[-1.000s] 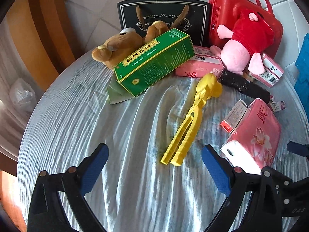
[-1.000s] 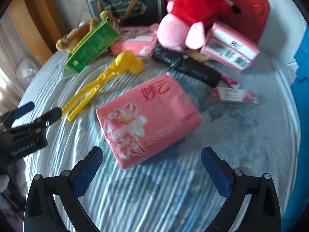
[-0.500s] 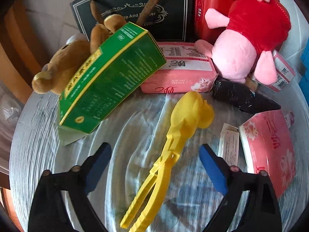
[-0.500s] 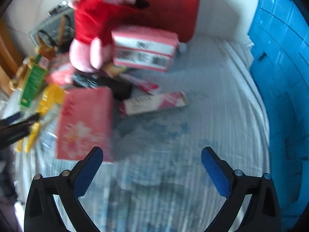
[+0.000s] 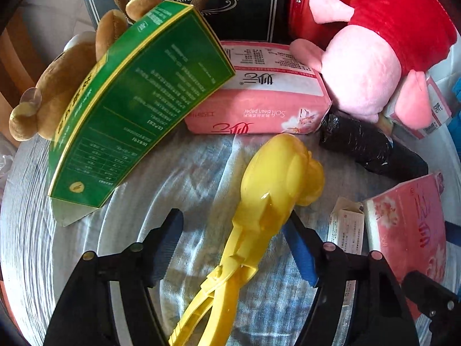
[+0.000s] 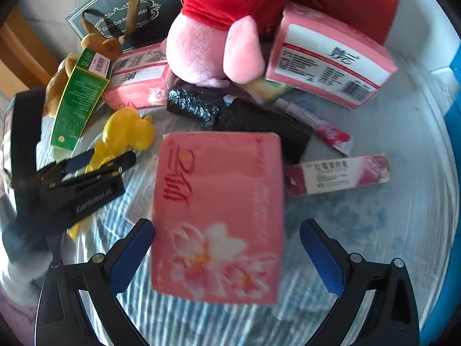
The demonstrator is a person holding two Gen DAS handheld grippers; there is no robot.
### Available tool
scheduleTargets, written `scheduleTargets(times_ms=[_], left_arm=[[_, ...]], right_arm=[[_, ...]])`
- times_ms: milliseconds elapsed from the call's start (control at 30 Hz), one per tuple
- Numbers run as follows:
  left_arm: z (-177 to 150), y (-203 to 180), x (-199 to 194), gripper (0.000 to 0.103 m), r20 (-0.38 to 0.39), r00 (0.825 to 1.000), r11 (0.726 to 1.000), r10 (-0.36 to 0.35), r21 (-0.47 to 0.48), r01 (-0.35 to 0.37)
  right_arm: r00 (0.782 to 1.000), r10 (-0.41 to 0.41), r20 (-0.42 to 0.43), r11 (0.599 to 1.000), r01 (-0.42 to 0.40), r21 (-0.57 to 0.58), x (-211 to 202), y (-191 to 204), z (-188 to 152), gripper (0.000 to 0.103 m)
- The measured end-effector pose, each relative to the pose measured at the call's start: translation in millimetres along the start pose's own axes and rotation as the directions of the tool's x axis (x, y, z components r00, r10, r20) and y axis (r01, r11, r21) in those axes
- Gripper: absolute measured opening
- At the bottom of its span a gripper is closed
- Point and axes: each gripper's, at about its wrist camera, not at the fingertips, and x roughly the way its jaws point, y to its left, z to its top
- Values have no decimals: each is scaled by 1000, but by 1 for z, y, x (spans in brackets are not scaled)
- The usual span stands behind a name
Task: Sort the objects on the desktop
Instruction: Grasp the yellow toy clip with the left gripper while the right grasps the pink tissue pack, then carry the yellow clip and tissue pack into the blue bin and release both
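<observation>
The left gripper point(image 5: 233, 245) jaws are closing around the yellow toy point(image 5: 259, 201); the right gripper point(image 6: 227, 248) jaws stand wide over a pink pack point(image 6: 219, 210)

glossy yellow plastic tongs point(image 5: 259, 216) on ribbed cloth point(image 5: 187, 173), beside fuzzy plush pig point(image 5: 368, 69).

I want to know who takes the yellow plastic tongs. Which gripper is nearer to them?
Left. The left gripper straddles the yellow tongs, its jaws closing around them. The right gripper sits off to their side, over the pink tissue pack.
</observation>
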Motion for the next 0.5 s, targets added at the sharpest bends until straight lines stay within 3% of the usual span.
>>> scheduleTargets(times_ms=[67, 167, 200, 267, 500], left_arm=[[0, -1, -1, 67, 5, 1000, 1000, -2, 7, 2], [-3, -8, -6, 35, 25, 999, 999, -32, 35, 31], [-4, -11, -8, 29, 32, 999, 999, -26, 48, 24], [-7, -12, -11, 28, 38, 999, 999, 10, 53, -12], [-25, 4, -60, 28, 126, 991, 999, 47, -4, -46]], right_arm=[[1000, 9, -3, 1000, -9, 0, 1, 4, 4, 103], [1000, -14, -8, 1000, 14, -21, 5, 12, 7, 103], [1000, -25, -18, 999, 25, -24, 9, 13, 8, 103], [999, -44, -31, 999, 44, -19, 13, 12, 7, 92], [999, -35, 25, 998, 36, -43, -8, 14, -10, 90]])
